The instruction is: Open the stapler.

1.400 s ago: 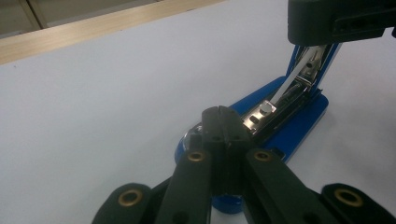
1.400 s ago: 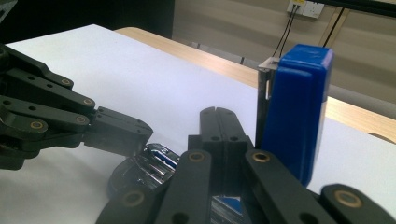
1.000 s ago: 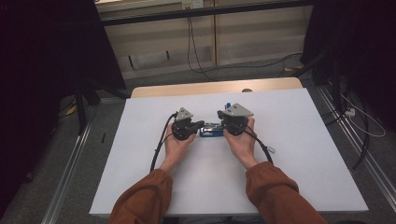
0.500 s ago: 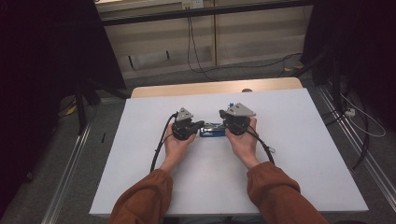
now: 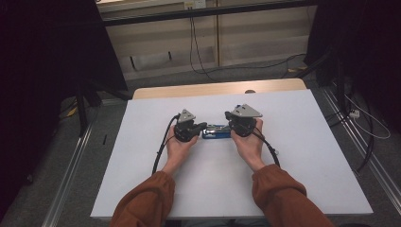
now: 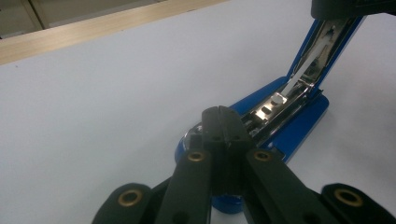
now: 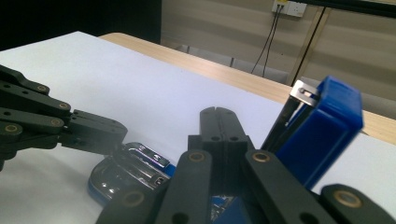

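Note:
A blue stapler (image 5: pixel 216 132) lies on the white table (image 5: pixel 307 142) between my two grippers. It is hinged open: its metal base (image 7: pixel 133 170) stays flat while the blue top arm (image 7: pixel 322 126) is tilted up. My left gripper (image 5: pixel 204 126) is shut, and its tips rest over the rounded end of the stapler base (image 6: pixel 280 126) with nothing between the jaws. My right gripper (image 5: pixel 229 116) is shut too, with its tips (image 7: pixel 217 114) just left of the raised arm. In the right gripper view, the left gripper (image 7: pixel 70 126) points in from the left.
A wooden strip (image 5: pixel 217 88) runs along the table's far edge. Black cables (image 5: pixel 161 146) trail from both grippers across the table. Beyond the table are a wall with hanging cords (image 5: pixel 193 38) and floor rails (image 5: pixel 71 165).

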`<action>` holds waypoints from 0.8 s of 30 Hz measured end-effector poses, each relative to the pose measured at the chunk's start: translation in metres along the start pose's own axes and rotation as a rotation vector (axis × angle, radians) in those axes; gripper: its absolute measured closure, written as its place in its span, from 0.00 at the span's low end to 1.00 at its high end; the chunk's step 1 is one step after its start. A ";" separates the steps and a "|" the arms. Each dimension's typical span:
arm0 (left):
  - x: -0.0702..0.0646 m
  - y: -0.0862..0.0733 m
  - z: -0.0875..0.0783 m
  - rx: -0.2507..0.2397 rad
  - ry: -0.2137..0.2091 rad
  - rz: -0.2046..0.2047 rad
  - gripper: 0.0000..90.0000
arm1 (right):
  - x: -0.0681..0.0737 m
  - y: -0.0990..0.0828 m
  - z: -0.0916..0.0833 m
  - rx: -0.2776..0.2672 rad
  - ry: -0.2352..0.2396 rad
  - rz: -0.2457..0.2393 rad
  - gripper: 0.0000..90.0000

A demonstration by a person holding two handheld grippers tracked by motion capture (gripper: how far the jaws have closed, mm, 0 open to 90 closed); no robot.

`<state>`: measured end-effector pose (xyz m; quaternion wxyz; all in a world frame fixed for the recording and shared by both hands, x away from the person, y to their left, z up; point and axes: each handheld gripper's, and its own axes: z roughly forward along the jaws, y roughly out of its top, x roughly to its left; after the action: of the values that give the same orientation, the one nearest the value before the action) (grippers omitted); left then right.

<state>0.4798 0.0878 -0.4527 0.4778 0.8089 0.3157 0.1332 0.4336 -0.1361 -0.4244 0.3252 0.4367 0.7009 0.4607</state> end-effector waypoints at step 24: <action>0.000 0.000 0.000 0.002 -0.002 0.007 1.00 | -0.023 -0.008 -0.009 0.005 -0.015 0.022 1.00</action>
<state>0.4796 0.0881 -0.4527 0.4767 0.8107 0.3125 0.1337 0.4328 -0.1614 -0.4277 0.3243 0.4487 0.6948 0.4590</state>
